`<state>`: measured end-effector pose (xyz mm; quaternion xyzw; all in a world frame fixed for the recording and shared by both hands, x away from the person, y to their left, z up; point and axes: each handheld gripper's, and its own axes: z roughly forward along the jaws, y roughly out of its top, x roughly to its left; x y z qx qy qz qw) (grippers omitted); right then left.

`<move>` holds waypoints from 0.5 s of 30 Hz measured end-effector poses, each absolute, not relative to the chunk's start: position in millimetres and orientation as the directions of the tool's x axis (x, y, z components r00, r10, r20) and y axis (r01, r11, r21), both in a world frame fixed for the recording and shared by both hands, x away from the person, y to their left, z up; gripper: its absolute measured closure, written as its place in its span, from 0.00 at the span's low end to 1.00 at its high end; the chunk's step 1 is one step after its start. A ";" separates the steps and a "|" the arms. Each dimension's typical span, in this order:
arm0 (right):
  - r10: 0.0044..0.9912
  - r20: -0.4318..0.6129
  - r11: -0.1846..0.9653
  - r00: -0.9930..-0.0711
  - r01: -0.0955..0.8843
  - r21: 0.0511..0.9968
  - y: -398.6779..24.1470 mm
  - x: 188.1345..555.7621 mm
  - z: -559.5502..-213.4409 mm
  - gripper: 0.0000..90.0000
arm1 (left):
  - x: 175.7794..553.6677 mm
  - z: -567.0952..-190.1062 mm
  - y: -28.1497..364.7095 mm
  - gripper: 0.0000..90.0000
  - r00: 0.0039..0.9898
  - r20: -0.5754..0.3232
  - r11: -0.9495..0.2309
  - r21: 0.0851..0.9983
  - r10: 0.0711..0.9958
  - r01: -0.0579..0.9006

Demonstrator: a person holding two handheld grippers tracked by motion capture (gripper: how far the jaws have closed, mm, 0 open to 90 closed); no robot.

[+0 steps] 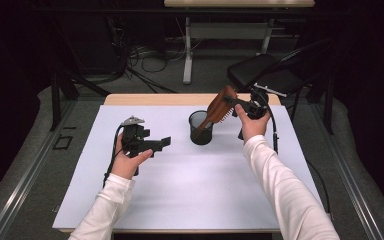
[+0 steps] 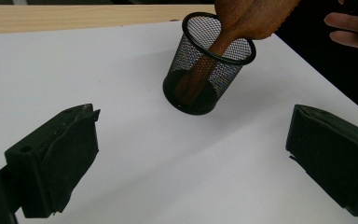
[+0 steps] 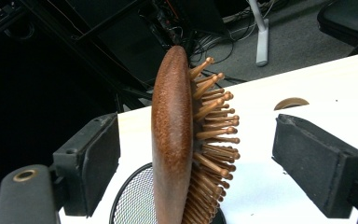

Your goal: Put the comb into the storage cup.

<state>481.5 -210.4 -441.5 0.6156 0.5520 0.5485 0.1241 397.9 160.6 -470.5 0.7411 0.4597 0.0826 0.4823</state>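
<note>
The wooden hairbrush leans handle-down in the mesh cup on the desk, between the right tool's released jaws, which should back away without snagging the bristles, the left tool idle and open.

You had one brown wooden paddle hairbrush with wooden pins and one black wire-mesh cylindrical cup in front of you. One white rectangular mat lay over one light wooden table. You held two black two-jaw grippers, the left gripper and the right gripper. Behind the table you had one black chair.
</note>
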 end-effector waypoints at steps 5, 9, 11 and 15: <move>0.824 0.527 -0.352 -0.208 0.541 0.763 -210.9 480.3 -440.8 0.16 | 397.9 -470.1 161.0 0.03 0.565 -0.321 -0.113 0.791 0.760 0.602; 0.826 0.525 -0.349 -0.206 0.545 0.763 -212.0 479.1 -439.2 0.16 | 397.8 -469.5 161.5 0.03 0.568 -0.317 -0.117 0.793 0.760 0.598; 0.837 0.506 -0.329 -0.208 0.548 0.769 -212.6 478.2 -438.7 0.16 | 397.7 -469.3 161.5 0.03 0.567 -0.315 -0.118 0.792 0.761 0.599; 0.848 0.487 -0.306 -0.212 0.555 0.774 -213.6 476.2 -437.3 0.16 | 397.7 -469.3 161.3 0.03 0.568 -0.316 -0.118 0.792 0.760 0.599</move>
